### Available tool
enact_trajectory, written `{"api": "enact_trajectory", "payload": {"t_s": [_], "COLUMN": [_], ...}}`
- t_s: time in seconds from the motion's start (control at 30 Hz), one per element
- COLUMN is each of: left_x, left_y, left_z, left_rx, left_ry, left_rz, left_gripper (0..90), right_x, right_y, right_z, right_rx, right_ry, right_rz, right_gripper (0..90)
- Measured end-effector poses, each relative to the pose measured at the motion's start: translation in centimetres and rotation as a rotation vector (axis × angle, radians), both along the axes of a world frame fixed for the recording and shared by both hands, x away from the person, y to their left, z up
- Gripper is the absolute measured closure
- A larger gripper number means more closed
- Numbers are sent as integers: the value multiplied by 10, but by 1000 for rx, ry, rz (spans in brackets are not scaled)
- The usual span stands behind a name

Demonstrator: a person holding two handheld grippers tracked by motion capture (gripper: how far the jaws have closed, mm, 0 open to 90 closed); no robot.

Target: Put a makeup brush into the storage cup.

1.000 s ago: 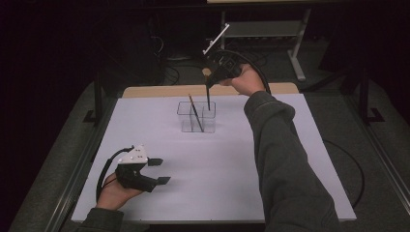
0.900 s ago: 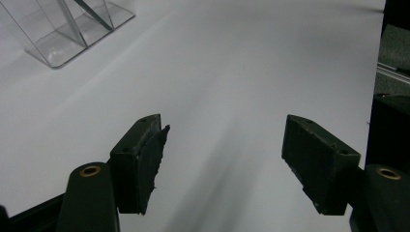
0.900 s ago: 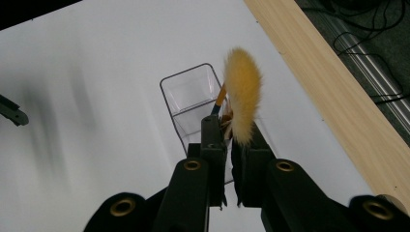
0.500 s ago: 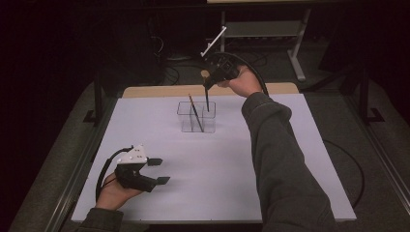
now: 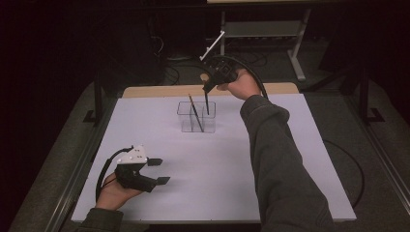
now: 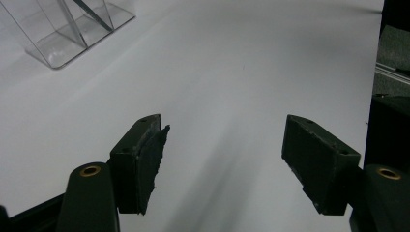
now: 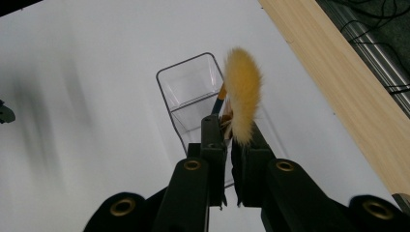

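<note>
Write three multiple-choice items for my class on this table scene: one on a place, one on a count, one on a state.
1. Where does the clear container stand?
A. On the white table cover, toward the far edge
B. On the floor
C. In the left gripper

2. How many compartments does the container show from above?
A. One
B. Two
C. Five

3. How is the right gripper?
A. Open, holding nothing
B. Lying flat on the table
C. Shut on a brush with yellow bristles

Key: 1 A, the high view shows it on the white table cover near the wooden strip. 2 B, the right gripper view shows one dividing wall. 3 C, its jaws clamp the brush above the container, while the left gripper rests open.
</note>
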State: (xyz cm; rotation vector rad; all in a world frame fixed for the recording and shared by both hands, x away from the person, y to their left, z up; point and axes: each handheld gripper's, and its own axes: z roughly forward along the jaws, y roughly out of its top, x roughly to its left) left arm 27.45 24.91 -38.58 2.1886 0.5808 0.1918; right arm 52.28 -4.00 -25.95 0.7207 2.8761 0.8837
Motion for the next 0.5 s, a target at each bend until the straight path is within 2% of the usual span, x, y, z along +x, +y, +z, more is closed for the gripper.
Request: {"api": "enact_trajectory", "payload": {"t_s": [0.5], "left_x": [0], "left_y": [0], "left_z": [-1], "left_rx": [10], "left_ry": [-1], "left_rz": [-5], "left_gripper": [306], "right_x": [-1], "right_y": [-4], "right_z": [-13], "right_rx": [7], "right_ry": [20], "right_rz": [-13], "right_gripper": [832]}}
